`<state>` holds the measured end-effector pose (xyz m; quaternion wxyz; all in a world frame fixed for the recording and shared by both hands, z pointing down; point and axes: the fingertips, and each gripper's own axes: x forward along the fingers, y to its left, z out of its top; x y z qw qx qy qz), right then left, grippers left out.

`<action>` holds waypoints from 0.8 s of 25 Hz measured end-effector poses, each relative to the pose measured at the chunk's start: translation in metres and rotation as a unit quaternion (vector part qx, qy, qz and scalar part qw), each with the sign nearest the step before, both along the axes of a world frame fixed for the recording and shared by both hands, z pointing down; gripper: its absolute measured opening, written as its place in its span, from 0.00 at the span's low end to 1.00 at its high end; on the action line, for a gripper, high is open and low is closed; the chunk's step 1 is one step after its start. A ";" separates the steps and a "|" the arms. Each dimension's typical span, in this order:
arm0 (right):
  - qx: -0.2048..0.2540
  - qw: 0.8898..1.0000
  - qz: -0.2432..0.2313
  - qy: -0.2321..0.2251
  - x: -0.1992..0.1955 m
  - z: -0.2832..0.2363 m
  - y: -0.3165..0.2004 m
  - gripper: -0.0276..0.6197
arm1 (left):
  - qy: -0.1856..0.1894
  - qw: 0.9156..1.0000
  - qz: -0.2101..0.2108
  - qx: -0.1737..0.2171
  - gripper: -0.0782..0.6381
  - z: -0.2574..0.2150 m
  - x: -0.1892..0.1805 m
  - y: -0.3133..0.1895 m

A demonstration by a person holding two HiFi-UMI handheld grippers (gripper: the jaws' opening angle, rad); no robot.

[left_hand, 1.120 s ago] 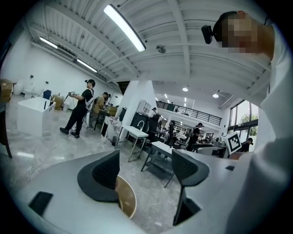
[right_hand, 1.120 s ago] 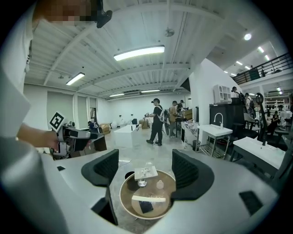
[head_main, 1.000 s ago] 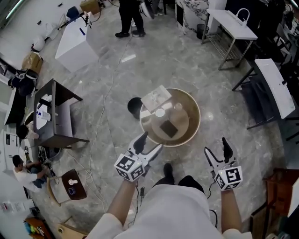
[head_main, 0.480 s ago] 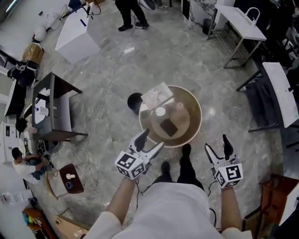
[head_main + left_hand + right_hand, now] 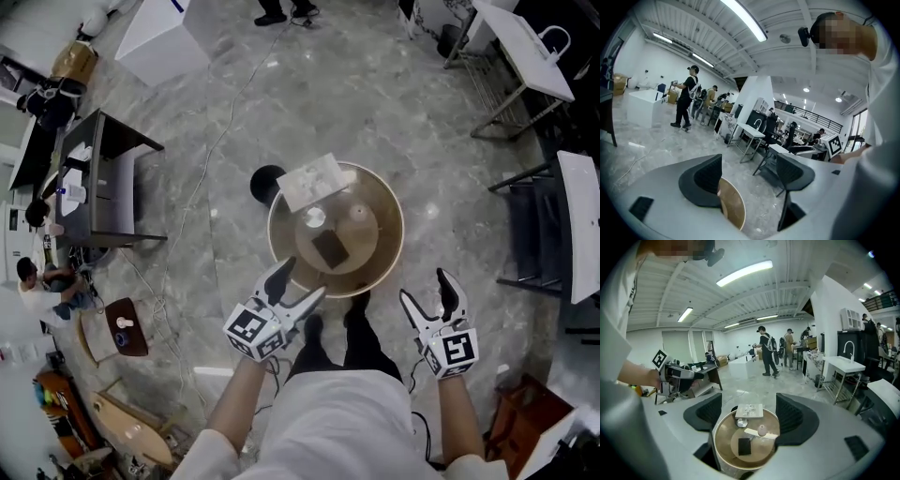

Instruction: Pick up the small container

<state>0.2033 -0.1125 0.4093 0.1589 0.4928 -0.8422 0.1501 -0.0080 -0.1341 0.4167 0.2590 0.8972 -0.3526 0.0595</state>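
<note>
A round wooden table stands in front of me. On it sit a small round silvery container, a small pinkish jar, a flat black square and a white booklet at the far rim. My left gripper hangs open at the table's near left edge, nothing between its jaws. My right gripper is open too, off the table's near right side. The right gripper view looks over the table, with the silvery container and jar. In the left gripper view only the table rim shows.
A black round stool stands by the table's far left. A cable runs over the marble floor. A dark desk is at the left, folding chairs at the right. People stand far back.
I have stepped closer, so the table sits nearer both grippers. Both grippers stay open and empty.
</note>
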 end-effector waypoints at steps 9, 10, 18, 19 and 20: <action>-0.031 0.995 -0.090 0.011 -0.003 0.076 -0.091 0.61 | -0.017 0.999 -0.012 -0.041 0.62 0.072 0.034 -0.057; -0.035 0.994 -0.101 0.011 -0.006 0.085 -0.097 0.61 | -0.019 0.999 -0.013 -0.045 0.62 0.080 0.037 -0.061; -0.072 0.986 -0.152 0.009 -0.016 0.161 -0.134 0.60 | -0.033 0.997 -0.011 -0.073 0.62 0.145 0.054 -0.095; -0.076 0.985 -0.155 0.009 -0.018 0.170 -0.137 0.60 | -0.034 0.997 -0.009 -0.075 0.62 0.152 0.054 -0.098; -0.080 0.984 -0.158 0.008 -0.021 0.179 -0.140 0.60 | -0.035 0.996 -0.008 -0.076 0.62 0.160 0.055 -0.101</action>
